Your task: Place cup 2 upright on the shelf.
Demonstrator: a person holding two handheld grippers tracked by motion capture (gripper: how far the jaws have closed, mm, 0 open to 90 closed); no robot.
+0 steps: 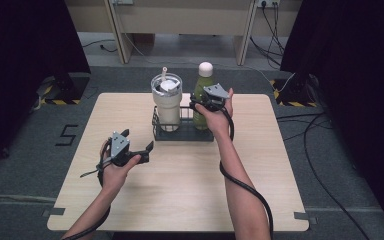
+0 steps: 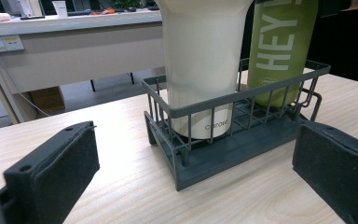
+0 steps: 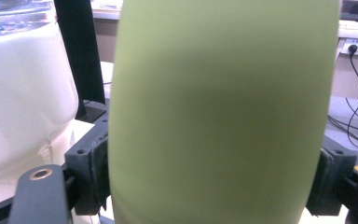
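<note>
A light wooden table (image 1: pixel 180 190) is seen from above, set on a grey floor. At its left, the left gripper (image 1: pixel 139 141) is held above the near-left part of the tabletop, well apart from everything standing on the table. Its jaws are spread wide and nothing is held between them; in the left gripper view the two black pads (image 2: pixel 56 172) are seen far apart at either side, pointed towards the rack.

Towards the far middle of the table a dark grey wire rack (image 1: pixel 182 132) is placed. In its left part a cream tumbler (image 1: pixel 167 102) with a clear lid and a straw is stood upright; in the left gripper view its lower body (image 2: pixel 200 70) is seen inside the wire walls (image 2: pixel 242 135). In the right part of the rack a green bottle (image 1: pixel 203 95) with a white cap is stood upright, just beside the tumbler. White lettering is seen on the bottle (image 2: pixel 279 46) in the left gripper view.

At the right, the right gripper (image 1: pixel 200 103) is held at the bottle's middle, from its right side. In the right gripper view the green body (image 3: pixel 223 112) is seen between the two pads (image 3: pixel 95 172), which are pressed against its sides, so the bottle is gripped. Its base is seen within the rack; whether it is lifted off the rack floor cannot be told.
</note>
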